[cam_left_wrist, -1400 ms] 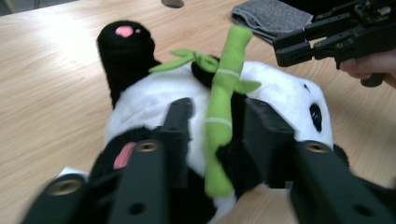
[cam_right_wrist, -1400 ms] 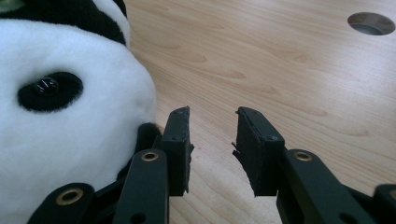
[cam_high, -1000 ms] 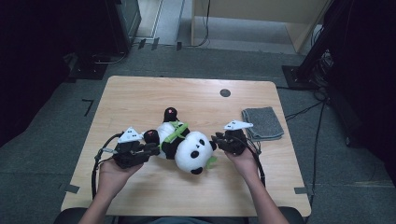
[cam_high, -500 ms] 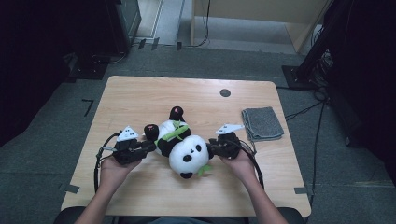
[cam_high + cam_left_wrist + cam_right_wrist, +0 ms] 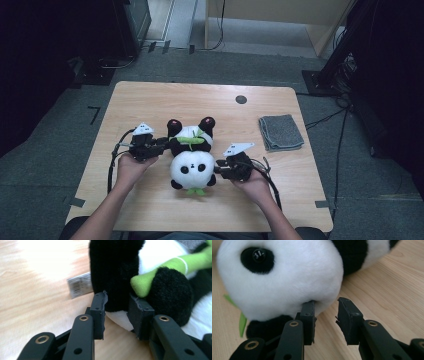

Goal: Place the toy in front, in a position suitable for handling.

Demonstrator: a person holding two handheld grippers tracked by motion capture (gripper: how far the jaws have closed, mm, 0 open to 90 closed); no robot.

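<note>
A black-and-white panda plush (image 5: 192,162) lies on the wooden table (image 5: 150,100), head toward the person, a green bamboo piece (image 5: 192,141) across its chest. My left gripper (image 5: 159,146) is at its left flank. In the left gripper view that gripper (image 5: 117,312) is shut on a black limb (image 5: 115,270); its jaws have just been opening, but the limb is still squeezed between the pads. My right gripper (image 5: 220,170) sits by the head's right side. Its jaws (image 5: 325,312) have just been opening: one pad touches the white head (image 5: 287,277), and bare table shows in the gap.
A folded grey cloth (image 5: 281,132) lies at the table's right. A small dark round spot (image 5: 241,99) marks the far middle of the table. A barcode label (image 5: 80,285) lies on the wood beside the held limb. Cables trail from both grippers toward the person.
The panda has turned to lie squarely with its head toward the person and has shifted left. The right gripper came nearer and leftward with it; the left gripper moved farther away.
</note>
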